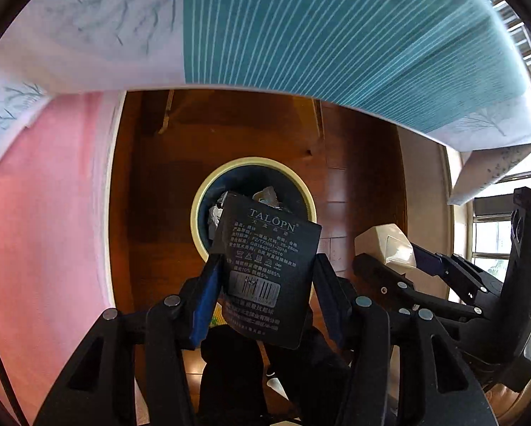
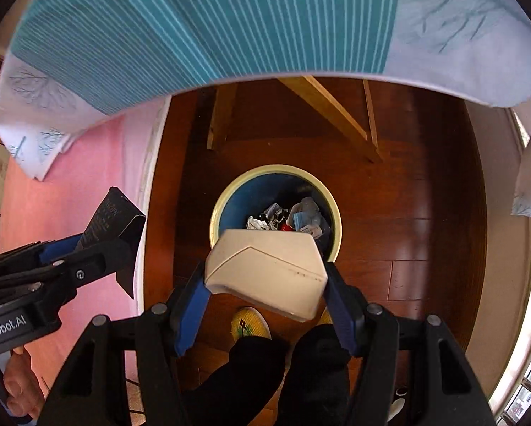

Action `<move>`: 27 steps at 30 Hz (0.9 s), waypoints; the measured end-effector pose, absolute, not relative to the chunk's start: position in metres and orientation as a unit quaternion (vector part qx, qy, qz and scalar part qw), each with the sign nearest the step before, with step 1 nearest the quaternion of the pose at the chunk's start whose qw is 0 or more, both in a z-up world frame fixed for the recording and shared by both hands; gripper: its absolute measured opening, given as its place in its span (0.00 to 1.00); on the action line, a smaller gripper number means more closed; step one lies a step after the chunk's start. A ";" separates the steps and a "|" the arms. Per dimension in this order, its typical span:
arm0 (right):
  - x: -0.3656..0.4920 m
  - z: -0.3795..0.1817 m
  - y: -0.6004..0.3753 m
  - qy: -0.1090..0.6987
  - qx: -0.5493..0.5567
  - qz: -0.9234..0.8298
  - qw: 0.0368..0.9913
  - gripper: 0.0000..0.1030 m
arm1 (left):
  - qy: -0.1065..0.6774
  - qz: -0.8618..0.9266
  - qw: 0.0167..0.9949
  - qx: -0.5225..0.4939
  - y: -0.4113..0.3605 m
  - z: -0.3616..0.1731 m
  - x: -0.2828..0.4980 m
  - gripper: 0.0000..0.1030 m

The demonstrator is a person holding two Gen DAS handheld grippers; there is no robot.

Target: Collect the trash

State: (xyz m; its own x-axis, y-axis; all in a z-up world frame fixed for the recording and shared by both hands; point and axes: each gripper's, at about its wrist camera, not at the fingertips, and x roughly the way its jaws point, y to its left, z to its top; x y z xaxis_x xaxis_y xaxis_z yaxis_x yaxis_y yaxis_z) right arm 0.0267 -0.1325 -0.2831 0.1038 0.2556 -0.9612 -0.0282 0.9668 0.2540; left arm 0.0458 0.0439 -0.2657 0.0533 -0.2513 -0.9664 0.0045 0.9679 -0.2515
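Observation:
My left gripper [image 1: 265, 269] is shut on a black printed package [image 1: 267, 266] marked TALOPN and holds it above the round bin [image 1: 198, 209]. The bin has a cream rim, a blue inside and several crumpled pieces of trash in it. My right gripper [image 2: 265, 277] is shut on a white angular box [image 2: 265, 269] and holds it above the bin [image 2: 230, 191] too. The right gripper and its white box [image 1: 386, 245] show at the right of the left wrist view. The left gripper with the black package [image 2: 113, 223] shows at the left of the right wrist view.
A table edge draped in a teal striped and white cloth [image 1: 301, 28] hangs above the bin. Wooden table legs [image 2: 336, 117] stand behind it on the dark wood floor [image 2: 425, 213]. A pink rug [image 1: 42, 230] lies to the left. The person's legs and yellow shoe [image 2: 249, 323] are below.

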 end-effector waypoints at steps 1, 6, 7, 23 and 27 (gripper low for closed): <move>0.030 -0.296 -0.132 0.665 0.084 0.096 0.736 0.61 | 0.684 -0.086 0.718 -0.098 0.044 -0.280 0.048 0.50; 0.043 -0.353 -0.125 0.675 0.089 0.099 0.725 0.61 | 0.689 -0.075 0.712 -0.115 0.046 -0.332 0.055 0.59; 0.046 -0.361 -0.124 0.676 0.090 0.098 0.725 0.61 | 0.691 -0.075 0.709 -0.115 0.047 -0.340 0.056 0.61; 0.060 -0.366 -0.119 0.661 0.074 0.080 0.742 0.69 | 0.671 -0.009 0.739 -0.060 0.061 -0.340 0.061 0.89; 0.062 -0.355 -0.120 0.656 0.076 0.071 0.748 0.69 | 0.662 0.002 0.748 -0.049 0.065 -0.330 0.065 0.89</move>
State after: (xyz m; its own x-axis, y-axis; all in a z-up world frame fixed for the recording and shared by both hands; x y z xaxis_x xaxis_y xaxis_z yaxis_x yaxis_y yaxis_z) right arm 0.0621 -0.1203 -0.3552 0.1294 0.2055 -0.9701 -0.0062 0.9784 0.2065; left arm 0.0648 0.0649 -0.3299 0.1227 -0.0619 -0.9905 -0.0679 0.9952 -0.0706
